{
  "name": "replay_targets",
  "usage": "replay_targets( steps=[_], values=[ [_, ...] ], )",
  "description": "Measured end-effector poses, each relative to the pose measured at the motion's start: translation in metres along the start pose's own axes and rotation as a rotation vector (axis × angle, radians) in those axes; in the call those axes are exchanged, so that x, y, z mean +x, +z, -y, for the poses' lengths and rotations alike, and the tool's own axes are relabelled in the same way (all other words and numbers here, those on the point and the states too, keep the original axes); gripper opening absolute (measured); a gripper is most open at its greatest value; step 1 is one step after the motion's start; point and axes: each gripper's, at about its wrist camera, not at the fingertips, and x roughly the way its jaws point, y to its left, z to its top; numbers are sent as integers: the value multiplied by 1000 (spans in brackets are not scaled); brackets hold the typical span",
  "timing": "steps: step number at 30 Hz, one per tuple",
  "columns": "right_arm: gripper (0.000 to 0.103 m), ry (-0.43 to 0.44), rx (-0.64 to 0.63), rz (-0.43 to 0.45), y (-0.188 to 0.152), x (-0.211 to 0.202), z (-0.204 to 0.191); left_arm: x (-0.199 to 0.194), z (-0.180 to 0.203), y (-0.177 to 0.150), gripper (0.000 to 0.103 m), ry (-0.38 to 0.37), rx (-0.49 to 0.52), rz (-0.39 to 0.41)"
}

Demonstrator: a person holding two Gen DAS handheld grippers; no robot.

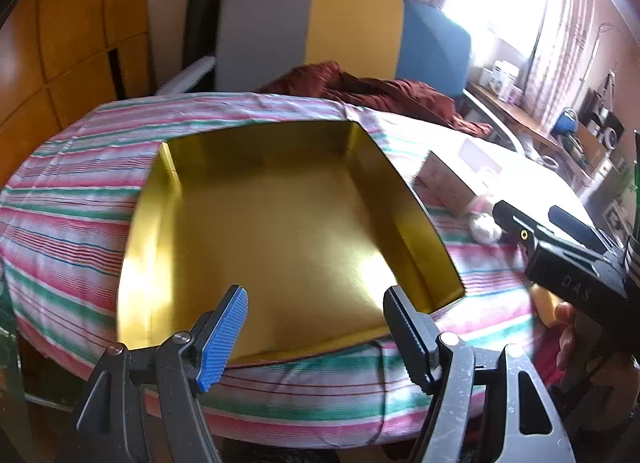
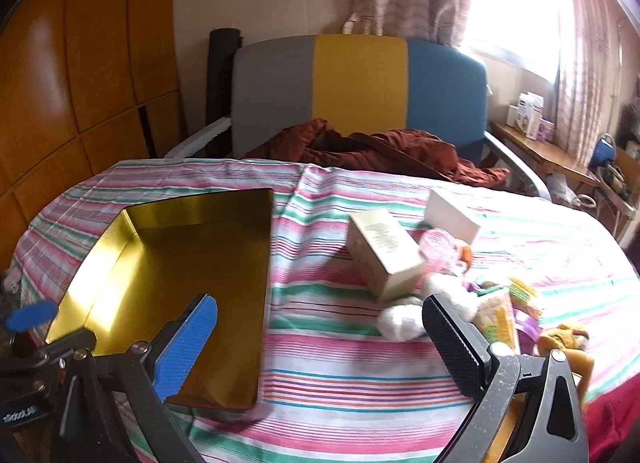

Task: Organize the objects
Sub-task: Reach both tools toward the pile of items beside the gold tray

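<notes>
Both the left gripper (image 1: 316, 337) and right gripper (image 2: 320, 351) hung apart and empty above the striped bed (image 2: 340, 395), where the empty gold tin (image 2: 180, 263) lay ready to receive the nearby boxes (image 2: 384, 255) and toys (image 2: 436, 299).

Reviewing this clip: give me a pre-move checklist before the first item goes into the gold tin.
1. Gold tin open and nothing in it: ok.
2. Left gripper open, nothing between its fingers: ok.
3. Right gripper wide open, holding nothing: ok.
4. Cream box within view and unobstructed on top: ok.
5. White plush toy free of the clutter beside it: cannot tell.
6. Striped cloth flat under the tin: ok.
</notes>
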Motion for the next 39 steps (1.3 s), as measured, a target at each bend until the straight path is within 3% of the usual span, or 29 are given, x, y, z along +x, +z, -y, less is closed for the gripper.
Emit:
replay_targets(
  steps=[3,9,18,27,32,36,39],
  values=[
    [103,-23,28,-10,-2,-2,14,1,15,-2,71,13,50,18],
    [103,-78,76,-28,-9,-9,49,8,25,9,72,-110,42,-7],
    [103,-200,166,-55,-19,-22,113,23,58,34,81,-221,63,-57],
    [103,-234,230,-82,-25,-30,153,32,96,55,81,-260,132,-56],
    [103,-254,273,-67,-22,-48,182,36,112,53,82,-300,170,-75],
    [103,-258,267,-87,-21,-65,205,40,137,43,82,-378,249,-117],
    [103,-312,271,-89,-24,-78,223,44,162,36,82,-440,301,-156]
  ],
)
